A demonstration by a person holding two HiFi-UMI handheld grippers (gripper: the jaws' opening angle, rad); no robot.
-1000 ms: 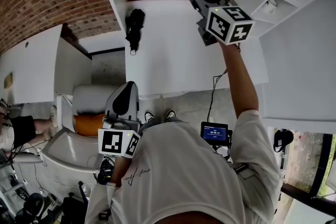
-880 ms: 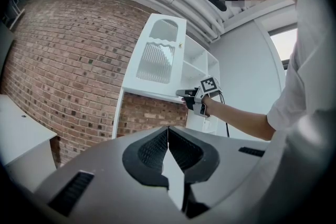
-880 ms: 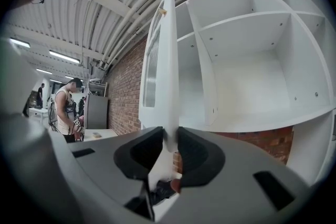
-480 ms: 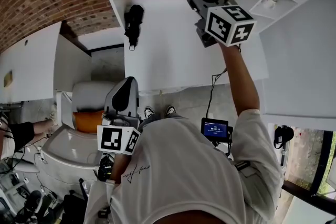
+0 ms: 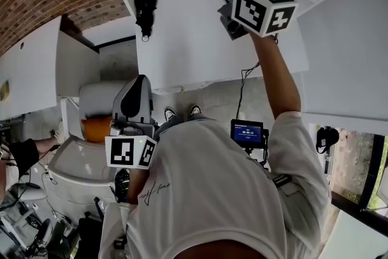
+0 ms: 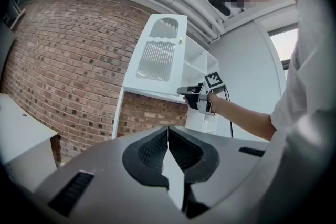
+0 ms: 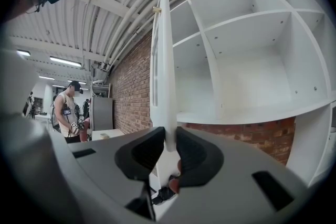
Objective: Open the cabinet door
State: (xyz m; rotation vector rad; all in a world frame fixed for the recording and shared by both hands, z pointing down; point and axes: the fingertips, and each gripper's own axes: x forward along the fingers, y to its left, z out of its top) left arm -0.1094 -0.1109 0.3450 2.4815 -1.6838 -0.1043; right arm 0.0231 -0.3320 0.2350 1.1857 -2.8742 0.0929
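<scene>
Hiding from you: the cabinet door (image 7: 161,50) is showing only its thin edge in the right gripper view, running up the middle of the frame, so its face is staying out of sight there.
Getting cut off: the top of the head view is cropping the door's upper part, and the right edge of the right gripper view is cropping the cabinet (image 7: 252,65).
Hard to make out: a black object (image 5: 144,6) is sitting at the upper left of the head view, beside the door panel. You cannot tell what it is.
Right gripper (image 7: 169,140): its jaws have just been closing and are now pinching the door's edge between them, standing only narrowly apart.
Left gripper (image 6: 168,136): its jaws are resting together with nothing between them, low in the frame and pointing toward the brick wall (image 6: 68,60).
Door's place: in the left gripper view it is standing at upper centre, swung out from the cabinet, with your right gripper at its lower right corner.
Counting grippers: two.
Counting doors: one being held.
Counting compartments: at least four are lying open.
Counting the rest: one lit screen (image 5: 247,133) at your waist, two shoes (image 5: 170,113), and one person (image 7: 65,110) standing at the far left.
</scene>
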